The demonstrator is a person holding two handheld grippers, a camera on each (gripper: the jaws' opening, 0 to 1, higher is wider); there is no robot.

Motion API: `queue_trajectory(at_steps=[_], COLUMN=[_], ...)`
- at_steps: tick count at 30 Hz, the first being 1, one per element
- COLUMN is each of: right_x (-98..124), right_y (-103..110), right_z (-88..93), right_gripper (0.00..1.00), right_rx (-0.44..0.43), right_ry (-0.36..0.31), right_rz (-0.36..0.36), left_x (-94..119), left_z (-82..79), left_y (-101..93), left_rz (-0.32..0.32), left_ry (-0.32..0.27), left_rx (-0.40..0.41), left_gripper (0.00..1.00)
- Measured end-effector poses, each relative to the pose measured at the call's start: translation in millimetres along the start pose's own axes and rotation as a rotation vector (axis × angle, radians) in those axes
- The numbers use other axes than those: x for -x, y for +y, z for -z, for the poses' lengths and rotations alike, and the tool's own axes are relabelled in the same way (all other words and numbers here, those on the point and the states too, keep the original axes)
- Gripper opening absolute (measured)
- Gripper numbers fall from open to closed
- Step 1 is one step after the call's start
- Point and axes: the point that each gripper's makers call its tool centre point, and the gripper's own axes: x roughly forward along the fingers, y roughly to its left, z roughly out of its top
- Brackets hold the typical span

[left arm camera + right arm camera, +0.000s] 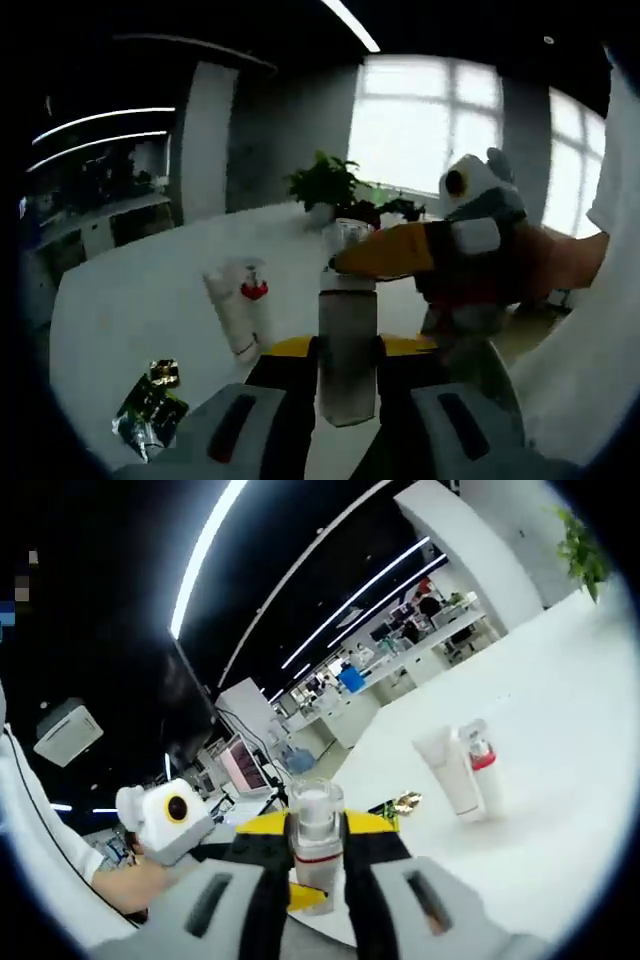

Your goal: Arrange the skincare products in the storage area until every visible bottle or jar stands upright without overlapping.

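Observation:
My left gripper (347,350) is shut on the body of a frosted bottle (347,320), held upright above the white table (130,300). My right gripper (345,258) reaches in from the right and its yellow jaws close on the bottle's cap (347,236). In the right gripper view, that gripper (317,825) clamps the bottle's clear top (316,805), which has a red band below it. A white tube (235,310) stands on the table beside a small red-capped bottle (254,290). Both are also in the right gripper view: the tube (447,770) and the red-capped bottle (478,765).
A crumpled foil sachet (150,405) lies on the table near the front left; it is also in the right gripper view (400,804). Potted plants (325,185) stand at the table's far edge by the windows. A person's sleeve (590,340) is at the right.

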Motion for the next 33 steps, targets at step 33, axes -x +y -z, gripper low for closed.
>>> queue_trajectory(at_steps=[33], right_x=[18.4], right_y=[75.4], right_z=[-1.7], right_gripper=[0.24], right_rx=[0.257], right_ry=[0.054], right_rz=[-0.431], left_x=[57.5], left_z=[-22.7], left_y=[-35.0], left_rz=[0.521], left_ry=[-0.058], left_rx=[0.323], left_gripper=[0.17])
